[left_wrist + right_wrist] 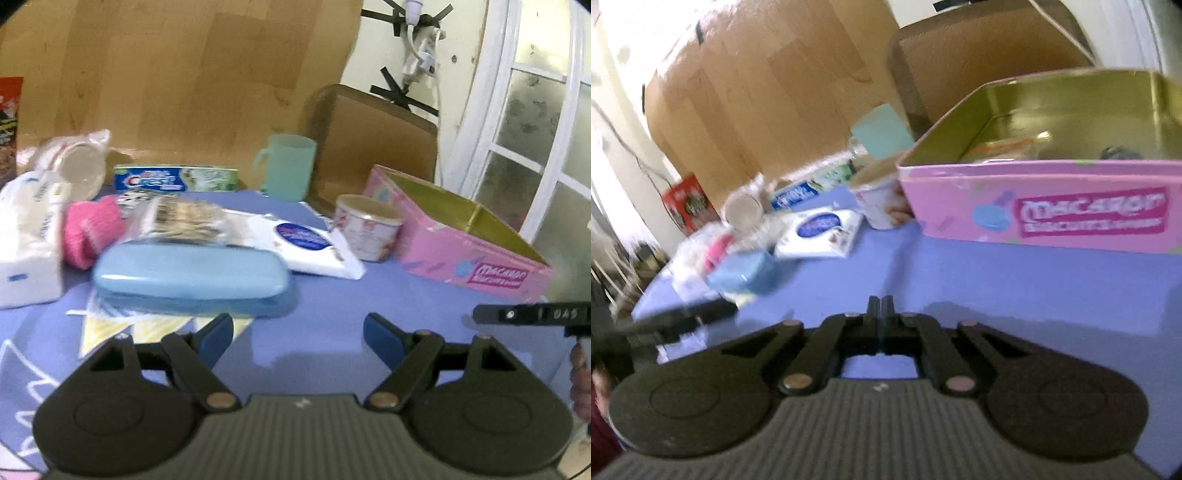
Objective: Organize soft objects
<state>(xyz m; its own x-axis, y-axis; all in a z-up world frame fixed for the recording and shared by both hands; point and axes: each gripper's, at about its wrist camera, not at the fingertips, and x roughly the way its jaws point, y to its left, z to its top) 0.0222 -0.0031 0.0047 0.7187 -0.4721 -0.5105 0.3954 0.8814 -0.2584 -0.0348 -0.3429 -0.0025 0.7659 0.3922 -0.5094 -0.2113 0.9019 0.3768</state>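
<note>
We are between picks, as we read it: neither tool carries anything, and soft things are yet to be sorted into the pink tin (461,254), which stands open on the blue cloth (332,306).

Our left gripper (298,330) has its jaws spread wide with only cloth between them. It faces the cluster to the left of the tin. Our right gripper (881,306) has its jaws pressed together on nothing and sits just in front of the tin's long pink wall (1052,206).

The likeliest next soft thing is the pink sock (90,230). It lies well left of the tin, beyond the blue case (190,273) and pressed against the white tissue pack (27,240). It is bunched rather than stretched, so its long axis is hard to read; the ribbed cuff seems to face us and slightly down. The flat white wipes pack (303,242) lies between sock and tin, beside the small tub (365,227), its long side running at a slant from far left to near right.

The next move, we judge, calls for the left tool to reach over the hard case without pushing it and close across the sock's bunched middle. The right tool would have to open first before it can help.
</note>
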